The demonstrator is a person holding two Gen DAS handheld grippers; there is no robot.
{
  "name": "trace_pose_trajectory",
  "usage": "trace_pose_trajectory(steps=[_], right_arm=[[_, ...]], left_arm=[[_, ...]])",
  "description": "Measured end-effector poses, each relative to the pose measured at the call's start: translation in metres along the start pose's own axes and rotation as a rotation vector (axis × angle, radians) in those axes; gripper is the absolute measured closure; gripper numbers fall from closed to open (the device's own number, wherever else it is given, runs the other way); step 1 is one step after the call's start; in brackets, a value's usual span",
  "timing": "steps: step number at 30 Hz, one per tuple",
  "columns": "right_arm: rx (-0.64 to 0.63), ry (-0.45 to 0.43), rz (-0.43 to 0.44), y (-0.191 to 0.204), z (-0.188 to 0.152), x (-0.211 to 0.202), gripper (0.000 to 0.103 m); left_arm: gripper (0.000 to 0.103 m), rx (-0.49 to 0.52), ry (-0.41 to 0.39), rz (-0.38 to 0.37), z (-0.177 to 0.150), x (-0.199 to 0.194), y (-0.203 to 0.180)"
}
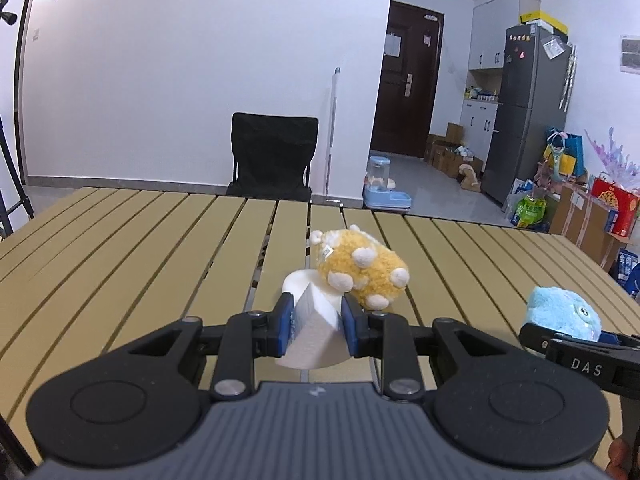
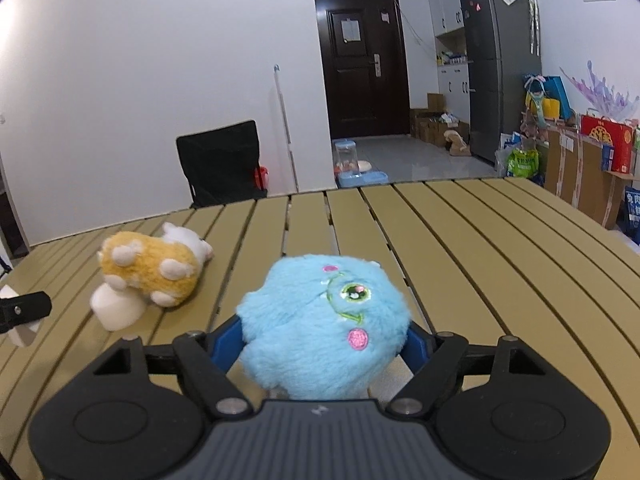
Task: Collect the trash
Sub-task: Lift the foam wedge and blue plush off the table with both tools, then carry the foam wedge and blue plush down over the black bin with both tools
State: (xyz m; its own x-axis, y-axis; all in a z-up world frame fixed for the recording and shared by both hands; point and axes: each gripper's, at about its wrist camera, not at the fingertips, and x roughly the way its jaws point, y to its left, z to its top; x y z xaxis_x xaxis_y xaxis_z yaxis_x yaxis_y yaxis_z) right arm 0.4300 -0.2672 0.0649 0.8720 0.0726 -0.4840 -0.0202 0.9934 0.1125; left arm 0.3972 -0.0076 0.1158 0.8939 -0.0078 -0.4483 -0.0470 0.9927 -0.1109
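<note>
A: L gripper (image 1: 316, 326), near field: jaws clamped on a white foam wedge (image 1: 310, 332), pads flat on its two sides. Probably gripped there bc the flat faces give purchase; the wedge is the trash item in hand, I'd say.

B: R gripper (image 2: 324, 344)?

A: Jaws wrapped round a blue plush (image 2: 324, 320), pressing its flanks. Wide stance bc the toy is bulky and soft. Whether it counts as trash: can't tell from the task line.

B: Further out?

A: A second foam piece (image 2: 116, 310) lies on the surface (image 1: 120, 248), touching a yellow plush (image 1: 360, 270) that leans onto it. Likely next pick; the plush may tip when the foam goes.

B: Surface itself?

A: Tan slats w/ dark gaps, running away from the cameras. No bin in either view.

B: Room?

A: Black chair (image 1: 274, 156) at the far edge, white wall, dark door (image 2: 362, 64), grey fridge (image 1: 524, 108), boxes and bags on the floor at right.
</note>
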Motion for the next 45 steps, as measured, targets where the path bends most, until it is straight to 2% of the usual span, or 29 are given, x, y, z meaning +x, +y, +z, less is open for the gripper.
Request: trace_pose_trajectory(steps=[12,19,35,45], right_arm=[[-0.022,-0.082,0.039,0.012,-0.023,-0.076,0.025],[-0.019,-0.097,0.078,0.012,-0.047,-0.113,0.025],[-0.045,-0.117,0.145,0.021,-0.095,-0.180,0.025],[-0.099,-0.078,0.167,0.034,-0.131,-0.203,0.025]], left_arm=[[0.076,-0.027,-0.040,-0.046,-0.013,-0.070,0.006],[0.076,-0.035,-0.058,-0.068,-0.031,-0.102,0.006],[0.076,-0.007,-0.016,-0.064,-0.085,-0.152,0.014],[0.076,-0.036,0.035,-0.044,-0.118,-0.177,0.038]])
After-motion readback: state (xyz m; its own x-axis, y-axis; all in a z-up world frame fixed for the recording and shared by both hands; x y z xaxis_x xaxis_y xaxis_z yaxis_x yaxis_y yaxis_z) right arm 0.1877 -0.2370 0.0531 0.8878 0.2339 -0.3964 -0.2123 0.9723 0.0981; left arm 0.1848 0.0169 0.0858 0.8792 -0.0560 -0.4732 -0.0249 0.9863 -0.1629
